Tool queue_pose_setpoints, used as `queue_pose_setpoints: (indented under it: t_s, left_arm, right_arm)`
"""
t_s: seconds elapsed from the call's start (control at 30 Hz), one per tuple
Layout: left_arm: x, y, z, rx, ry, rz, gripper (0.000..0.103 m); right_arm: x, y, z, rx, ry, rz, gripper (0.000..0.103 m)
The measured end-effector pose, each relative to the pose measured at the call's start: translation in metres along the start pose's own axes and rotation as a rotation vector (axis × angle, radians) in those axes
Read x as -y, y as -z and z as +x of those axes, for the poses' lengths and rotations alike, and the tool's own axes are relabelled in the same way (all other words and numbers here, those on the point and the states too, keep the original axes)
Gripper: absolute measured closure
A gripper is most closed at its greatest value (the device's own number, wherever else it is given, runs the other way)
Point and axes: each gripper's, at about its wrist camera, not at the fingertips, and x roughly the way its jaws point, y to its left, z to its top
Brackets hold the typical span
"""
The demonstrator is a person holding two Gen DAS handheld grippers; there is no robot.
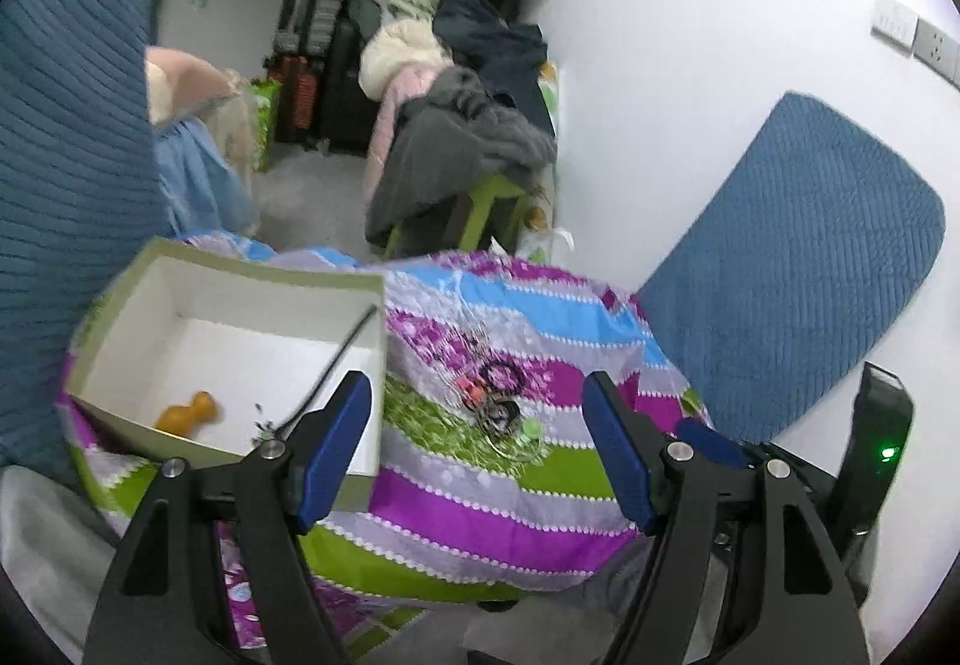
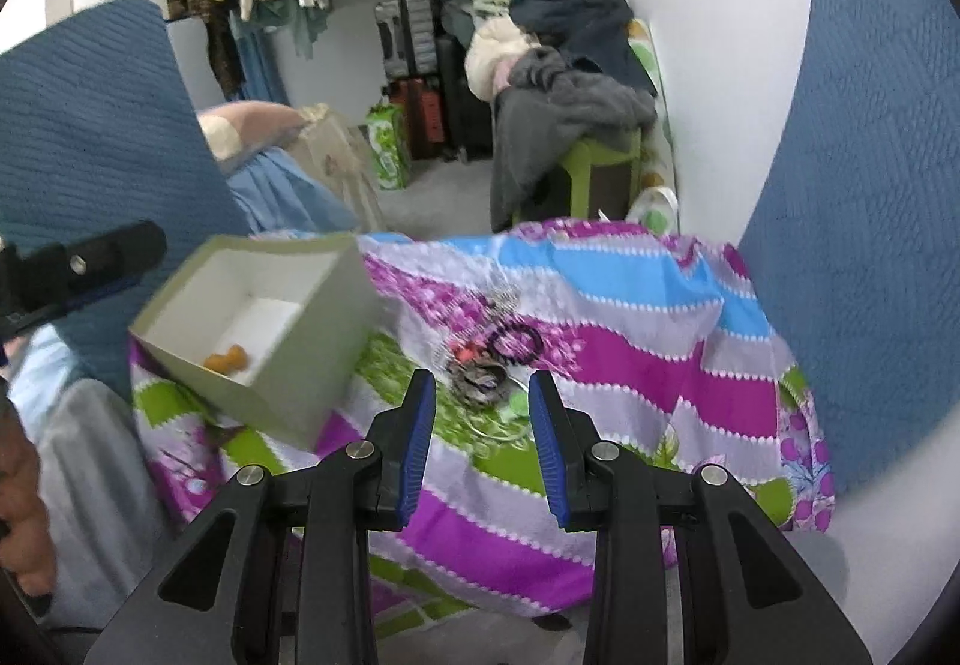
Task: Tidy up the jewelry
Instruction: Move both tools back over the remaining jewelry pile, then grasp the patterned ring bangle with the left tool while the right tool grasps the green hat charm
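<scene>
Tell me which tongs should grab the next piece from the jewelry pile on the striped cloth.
Right, probably. The right tongs are empty and line up straight with the jewelry pile just ahead. The left tongs are empty too, with one finger in front of the box.

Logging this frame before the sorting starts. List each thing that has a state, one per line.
left gripper: open, empty
right gripper: open, narrower, empty
box: lidless, holds an orange piece
jewelry pile: loose on the striped cloth, outside the box
black bead bracelet: flat beside the pile
</scene>
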Motion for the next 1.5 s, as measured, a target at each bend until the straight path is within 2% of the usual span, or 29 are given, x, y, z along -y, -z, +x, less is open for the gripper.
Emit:
queue_pose_setpoints:
  t_s: [0.13,0.23,0.4,0.53,0.6,0.7,0.87,0.97,1.13,1.2,1.33,1.37,1.5]
  left_arm:
    - [0.006,0.005,0.032,-0.068,0.032,-0.002,0.030]
    - [0.010,0.010,0.056,-0.124,0.056,-0.008,0.033]
    - [0.015,0.018,0.095,-0.202,0.075,-0.015,0.046]
    - [0.018,0.028,0.127,-0.259,0.064,0.000,0.050]
    - [0.015,0.032,0.144,-0.296,0.068,-0.010,0.060]
    - [0.014,0.036,0.167,-0.356,0.063,0.012,0.061]
    - [0.014,0.032,0.189,-0.353,0.044,0.051,0.062]
    - [0.012,0.032,0.206,-0.363,0.028,0.058,0.072]
    - [0.009,0.038,0.227,-0.390,0.005,0.069,0.076]
    - [0.009,0.040,0.231,-0.406,0.002,0.068,0.096]
    - [0.008,0.039,0.225,-0.395,0.013,0.061,0.099]
    - [0.007,0.038,0.223,-0.392,0.024,0.052,0.103]
    - [0.008,0.036,0.212,-0.365,0.024,0.056,0.103]
  right_arm:
    - [0.021,0.006,0.021,-0.029,-0.007,0.032,0.073]
    - [0.036,0.006,0.034,-0.051,-0.048,0.076,0.073]
    - [0.044,0.006,0.062,-0.095,-0.087,0.077,0.073]
    - [0.045,0.006,0.085,-0.132,-0.105,0.062,0.073]
    - [0.047,0.005,0.096,-0.153,-0.106,0.062,0.074]
    - [0.052,0.005,0.106,-0.172,-0.117,0.078,0.074]
    - [0.057,0.005,0.123,-0.206,-0.136,0.110,0.074]
    - [0.058,0.003,0.129,-0.214,-0.141,0.128,0.073]
    - [0.057,0.005,0.137,-0.241,-0.125,0.123,0.073]
    - [0.057,0.006,0.139,-0.252,-0.126,0.120,0.073]
    - [0.056,0.008,0.145,-0.274,-0.120,0.116,0.073]
    - [0.055,0.008,0.146,-0.278,-0.120,0.115,0.073]
    - [0.046,0.010,0.157,-0.312,-0.109,0.081,0.073]
